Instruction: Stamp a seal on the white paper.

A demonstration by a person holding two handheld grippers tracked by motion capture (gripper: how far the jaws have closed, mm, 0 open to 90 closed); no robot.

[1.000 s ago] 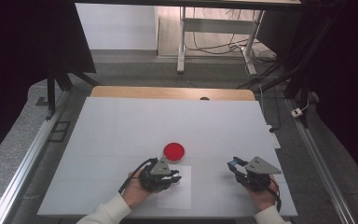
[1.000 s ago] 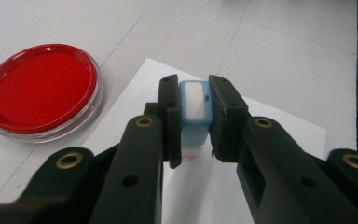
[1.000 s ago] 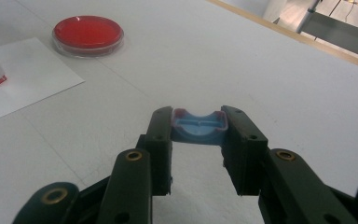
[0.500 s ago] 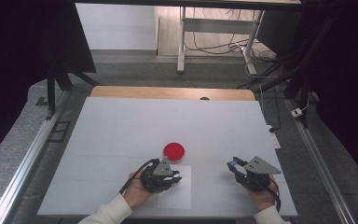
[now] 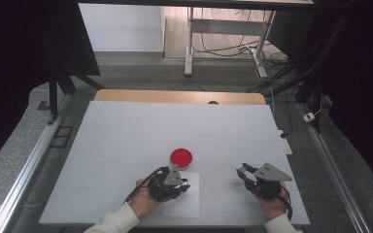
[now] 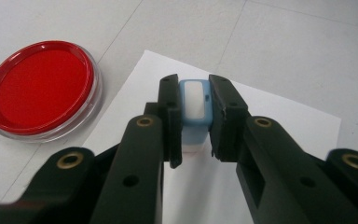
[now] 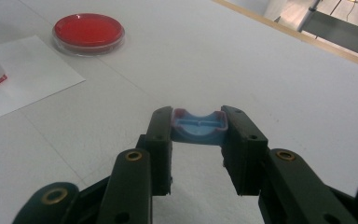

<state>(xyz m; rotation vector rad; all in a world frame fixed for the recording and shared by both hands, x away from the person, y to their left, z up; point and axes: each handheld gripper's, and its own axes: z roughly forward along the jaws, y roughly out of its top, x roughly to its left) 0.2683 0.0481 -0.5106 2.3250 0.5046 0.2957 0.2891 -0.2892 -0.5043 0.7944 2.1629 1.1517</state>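
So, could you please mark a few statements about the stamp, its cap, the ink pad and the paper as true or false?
1. The left gripper is shut on a light blue stamp. True.
2. The stamp sits over the white paper sheet. True.
3. The red ink pad lies on the paper. False: it rests on the table beside the sheet.
4. The right gripper is open with nothing in it. False: its fingers grip a blue stamp cap.
5. The right gripper hovers over the ink pad. False: it is well off to the pad's right.
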